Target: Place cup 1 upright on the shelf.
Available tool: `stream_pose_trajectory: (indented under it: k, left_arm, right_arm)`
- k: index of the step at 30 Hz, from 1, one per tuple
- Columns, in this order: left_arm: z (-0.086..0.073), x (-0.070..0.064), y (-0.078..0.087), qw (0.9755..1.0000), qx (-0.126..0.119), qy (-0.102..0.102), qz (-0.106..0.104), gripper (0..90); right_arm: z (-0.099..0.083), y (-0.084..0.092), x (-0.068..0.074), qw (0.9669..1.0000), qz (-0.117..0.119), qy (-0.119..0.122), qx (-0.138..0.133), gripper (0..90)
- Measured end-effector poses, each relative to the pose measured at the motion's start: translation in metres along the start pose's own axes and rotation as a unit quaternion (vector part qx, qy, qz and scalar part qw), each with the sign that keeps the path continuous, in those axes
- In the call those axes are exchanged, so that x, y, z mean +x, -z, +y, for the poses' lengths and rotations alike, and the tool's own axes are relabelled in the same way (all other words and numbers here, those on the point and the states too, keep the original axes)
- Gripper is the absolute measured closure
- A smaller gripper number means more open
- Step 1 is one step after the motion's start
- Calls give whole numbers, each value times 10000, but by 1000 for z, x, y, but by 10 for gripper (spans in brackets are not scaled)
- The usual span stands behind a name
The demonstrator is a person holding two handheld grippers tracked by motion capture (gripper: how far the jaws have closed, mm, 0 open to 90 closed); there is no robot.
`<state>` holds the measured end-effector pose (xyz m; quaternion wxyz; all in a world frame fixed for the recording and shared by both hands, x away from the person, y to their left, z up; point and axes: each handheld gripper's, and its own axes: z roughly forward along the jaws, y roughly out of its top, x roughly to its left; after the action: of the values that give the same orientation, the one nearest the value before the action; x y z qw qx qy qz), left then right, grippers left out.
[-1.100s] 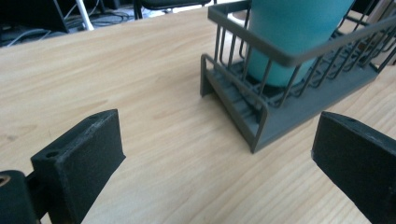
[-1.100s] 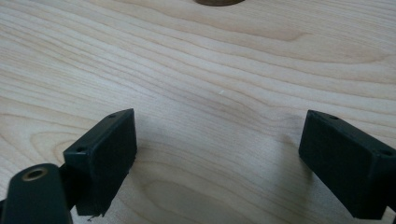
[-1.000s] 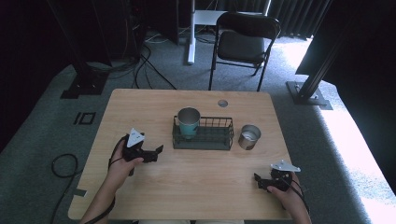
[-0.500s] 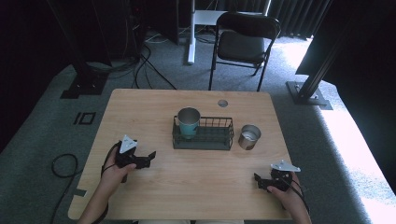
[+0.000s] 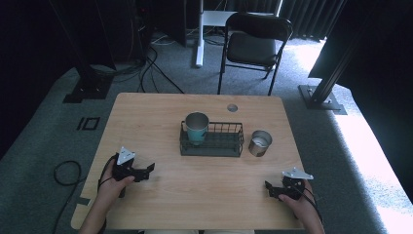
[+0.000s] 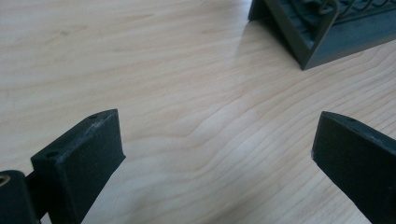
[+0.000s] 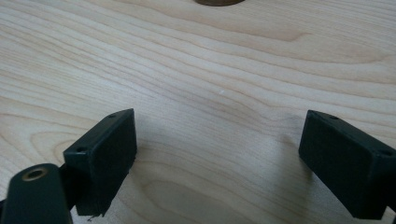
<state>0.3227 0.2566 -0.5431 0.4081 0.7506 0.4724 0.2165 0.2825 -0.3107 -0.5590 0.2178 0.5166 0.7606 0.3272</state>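
Resting on the pale wooden counter [image 5: 195,195] before the dark wire basket [image 5: 212,144], left tongs [image 5: 146,170] and right tongs [image 5: 271,189] are gaping, both empty.

wire rack [image 6: 322,28] cropped, teal cup [image 5: 197,134] half-hidden

No readable text, label or number appears on anything here.
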Motion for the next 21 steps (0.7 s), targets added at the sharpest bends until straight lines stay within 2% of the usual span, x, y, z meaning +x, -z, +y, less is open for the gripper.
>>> stream_pose_trajectory:
  k: [5, 7, 9, 14, 18, 21]
  left_arm:
    - [-7, 5, 6, 9999, 56, -11, 163, 28]
    - [-11, 8, 9, 9996, 103, 120, 229, 28]
    - [-14, 8, 11, 9994, 165, 100, 304, 28]
    - [-20, 12, 13, 9979, 364, 367, 399, 28]
    - [-22, 15, 15, 9971, 369, 514, 423, 28]
    - [-23, 17, 14, 9952, 591, 612, 479, 28]
  right_arm:
    - [0, 0, 0, 10000, -1, 3, -3, 109]
    - [0, 0, 0, 10000, -2, 9, -5, 109]
    - [0, 0, 0, 10000, -1, 6, -2, 109]
    - [0, 0, 0, 10000, -2, 7, -2, 109]
    - [0, 0, 0, 10000, -3, 7, -2, 109]
    - [0, 0, 0, 10000, -2, 12, -5, 109]
